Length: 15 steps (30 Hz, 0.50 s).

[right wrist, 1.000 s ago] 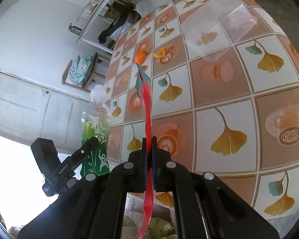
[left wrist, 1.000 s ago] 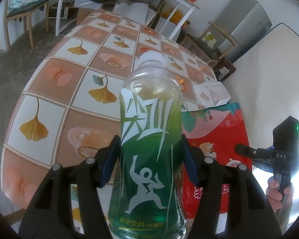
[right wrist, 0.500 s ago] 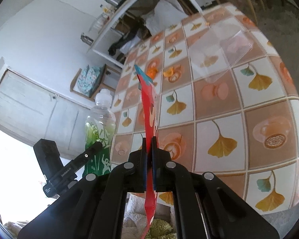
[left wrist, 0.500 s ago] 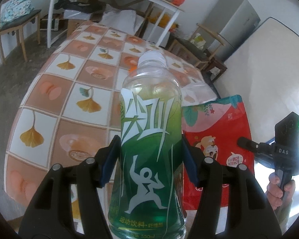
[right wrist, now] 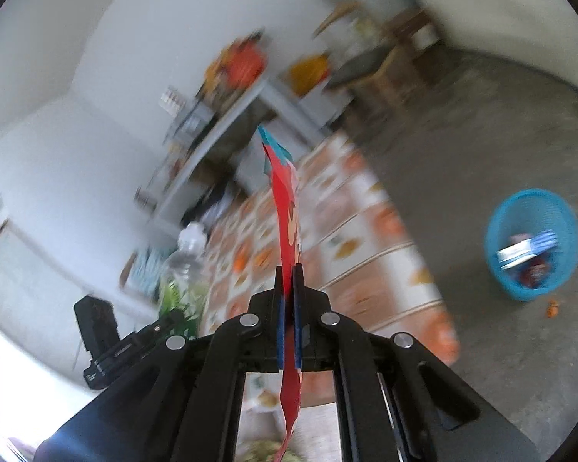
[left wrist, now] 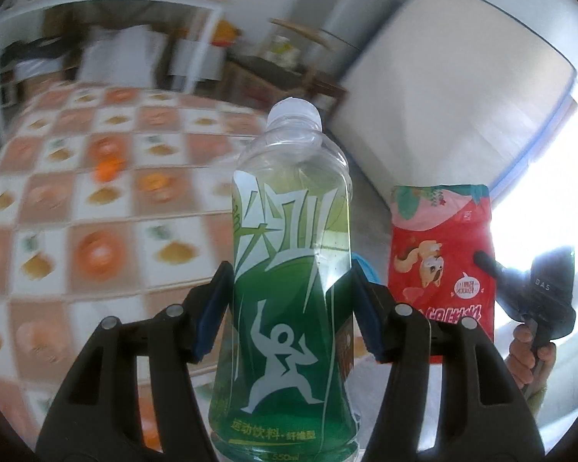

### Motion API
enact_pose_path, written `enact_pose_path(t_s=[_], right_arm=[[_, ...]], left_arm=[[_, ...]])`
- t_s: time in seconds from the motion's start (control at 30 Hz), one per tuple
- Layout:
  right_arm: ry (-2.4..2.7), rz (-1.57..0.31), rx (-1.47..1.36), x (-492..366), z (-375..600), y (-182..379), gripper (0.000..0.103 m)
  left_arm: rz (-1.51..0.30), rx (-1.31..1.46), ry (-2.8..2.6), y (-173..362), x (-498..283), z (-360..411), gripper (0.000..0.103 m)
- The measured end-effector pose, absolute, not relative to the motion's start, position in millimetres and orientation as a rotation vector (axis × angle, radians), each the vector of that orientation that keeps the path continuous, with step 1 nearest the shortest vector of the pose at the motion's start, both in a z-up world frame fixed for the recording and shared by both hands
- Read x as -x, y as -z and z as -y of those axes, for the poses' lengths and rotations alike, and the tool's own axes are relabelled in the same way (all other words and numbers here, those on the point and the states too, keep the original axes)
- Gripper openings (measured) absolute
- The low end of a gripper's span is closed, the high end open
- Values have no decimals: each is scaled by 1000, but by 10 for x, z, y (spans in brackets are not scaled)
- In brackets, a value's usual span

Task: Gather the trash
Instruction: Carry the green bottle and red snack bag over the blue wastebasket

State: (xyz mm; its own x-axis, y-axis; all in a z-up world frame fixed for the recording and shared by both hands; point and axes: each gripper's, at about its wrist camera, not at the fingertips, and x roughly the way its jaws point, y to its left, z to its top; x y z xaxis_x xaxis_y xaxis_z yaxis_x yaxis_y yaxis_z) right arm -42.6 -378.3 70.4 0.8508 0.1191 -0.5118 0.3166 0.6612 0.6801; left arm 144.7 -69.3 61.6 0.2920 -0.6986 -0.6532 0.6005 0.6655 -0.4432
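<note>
Now: bottle clamped in left gripper | red wrapper pinched in right gripper

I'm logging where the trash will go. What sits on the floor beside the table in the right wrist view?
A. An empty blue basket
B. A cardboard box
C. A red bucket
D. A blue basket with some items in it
D: the blue basket stands on the floor beside the table, with packaging inside it.

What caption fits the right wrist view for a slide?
Right gripper clamps a flat red snack bag above the tiled table, blue mesh basket on the floor.
</note>
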Motion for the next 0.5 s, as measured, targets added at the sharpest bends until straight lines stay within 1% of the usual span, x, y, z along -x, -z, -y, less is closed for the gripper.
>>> enact_pose_path(t_s=[0.13, 0.27, 0.37, 0.5], right_arm=[[292, -477, -870, 1038, 4208, -743, 4], [425, -443, -912, 1513, 4551, -617, 4], [493, -436, -985, 1762, 4806, -372, 4], [540, -438, -1085, 1880, 5029, 29, 4]], left_arm=[[-951, 61, 983, -706, -1368, 1316, 57], [-1015, 9, 1101, -690, -1290, 2044, 57], [-1063, -44, 1155, -585, -1255, 2568, 57], [-1148, -123, 1196, -346, -1213, 3235, 57]])
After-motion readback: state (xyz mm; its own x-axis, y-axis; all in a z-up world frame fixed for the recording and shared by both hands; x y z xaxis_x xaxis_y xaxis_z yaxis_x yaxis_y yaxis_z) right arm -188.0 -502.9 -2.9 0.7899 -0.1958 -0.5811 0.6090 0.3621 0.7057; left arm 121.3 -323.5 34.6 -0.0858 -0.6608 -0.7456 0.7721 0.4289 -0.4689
